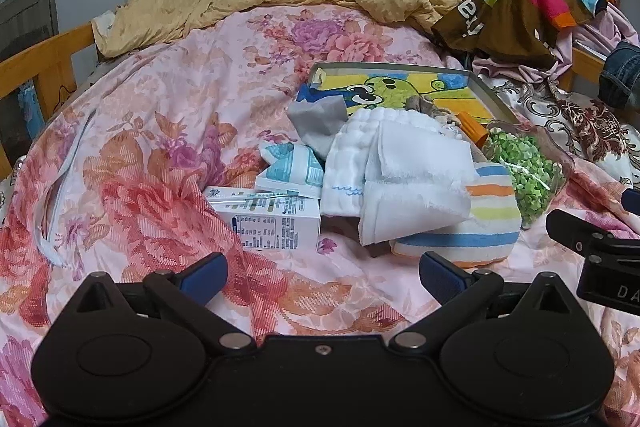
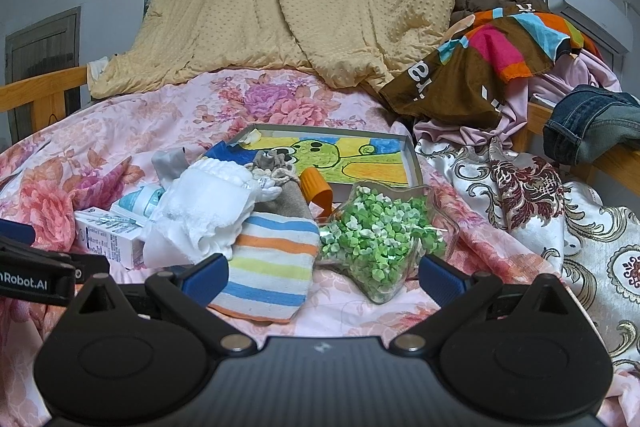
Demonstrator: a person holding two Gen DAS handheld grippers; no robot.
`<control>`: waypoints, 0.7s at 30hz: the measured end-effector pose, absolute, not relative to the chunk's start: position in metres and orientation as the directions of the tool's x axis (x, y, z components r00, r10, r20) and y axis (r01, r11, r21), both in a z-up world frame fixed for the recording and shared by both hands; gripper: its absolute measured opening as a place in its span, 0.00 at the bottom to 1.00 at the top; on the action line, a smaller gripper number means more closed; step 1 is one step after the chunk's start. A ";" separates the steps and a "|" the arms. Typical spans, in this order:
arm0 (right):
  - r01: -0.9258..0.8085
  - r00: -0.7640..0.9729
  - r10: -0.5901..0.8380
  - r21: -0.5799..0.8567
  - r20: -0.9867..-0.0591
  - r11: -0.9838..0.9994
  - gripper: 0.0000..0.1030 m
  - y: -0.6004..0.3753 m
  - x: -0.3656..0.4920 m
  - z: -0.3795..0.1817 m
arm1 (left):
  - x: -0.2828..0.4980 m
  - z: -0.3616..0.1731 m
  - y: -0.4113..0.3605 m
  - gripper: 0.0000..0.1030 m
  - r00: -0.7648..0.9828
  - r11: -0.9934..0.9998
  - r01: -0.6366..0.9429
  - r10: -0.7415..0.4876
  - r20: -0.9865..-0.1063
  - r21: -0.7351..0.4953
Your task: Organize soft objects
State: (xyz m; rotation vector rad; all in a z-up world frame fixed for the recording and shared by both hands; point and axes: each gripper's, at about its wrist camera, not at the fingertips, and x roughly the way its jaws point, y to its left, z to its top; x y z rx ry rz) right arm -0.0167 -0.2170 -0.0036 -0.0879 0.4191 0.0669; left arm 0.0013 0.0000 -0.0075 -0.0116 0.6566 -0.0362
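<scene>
1. Bed scene: left gripper (image 1: 323, 277) and right gripper (image 2: 323, 277) hover low over a floral bedsheet (image 1: 160, 147), both w/ jaws spread wide, nothing held. Each gripper's blue fingertips frame the pile from the 6 o'clock side.

2. Task items: a heap mid-bed. White folded cloth (image 1: 412, 183) lies on top, draped partly over a striped towel (image 2: 272, 267) at its 5 o'clock. A grey cloth (image 1: 318, 121) pokes out at 11 o'clock; a small grey drawstring pouch (image 2: 280, 187) sits behind, touching the white cloth.

3. Handling, as judged: cloths look light, limp, non-slip, not fragile. They'll sag and unfold if lifted by one corner. Best hold for the white cloth is prob. a folded edge at its near side, where layers stack thick; the striped towel offers a rounded near fold.

4. Non-soft neighbours: two cartons (image 1: 276, 215) touch the white cloth at 9 o'clock; a clear star-shaped jar of green paper stars (image 2: 380, 243) sits just beside the towel at 3 o'clock; an orange cap (image 2: 316, 187) and a shallow box w/ a frog drawing (image 2: 352, 159) lie at 12 o'clock. The jar looks rigid and may roll if nudged.

5. Room: open sheet at 6 and 9–10 o'clock. Wooden bed rail (image 1: 44, 67) at far 9 o'clock, tan quilt (image 2: 300, 7) at 12, heaped clothes (image 2: 500, 59) at 2 — tight there.
</scene>
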 end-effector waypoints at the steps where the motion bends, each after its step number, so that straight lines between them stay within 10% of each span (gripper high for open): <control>1: -0.083 0.911 0.047 -0.071 -0.410 0.994 1.00 -0.217 -0.017 -0.003 | 0.002 -0.008 0.000 0.99 0.789 0.999 0.027 -0.037 -0.613 -0.025; 21: -0.090 0.911 0.039 -0.104 -0.411 0.990 1.00 -0.215 -0.015 -0.004 | 0.011 -0.009 0.010 0.99 0.754 0.993 -0.003 -0.073 -0.653 -0.116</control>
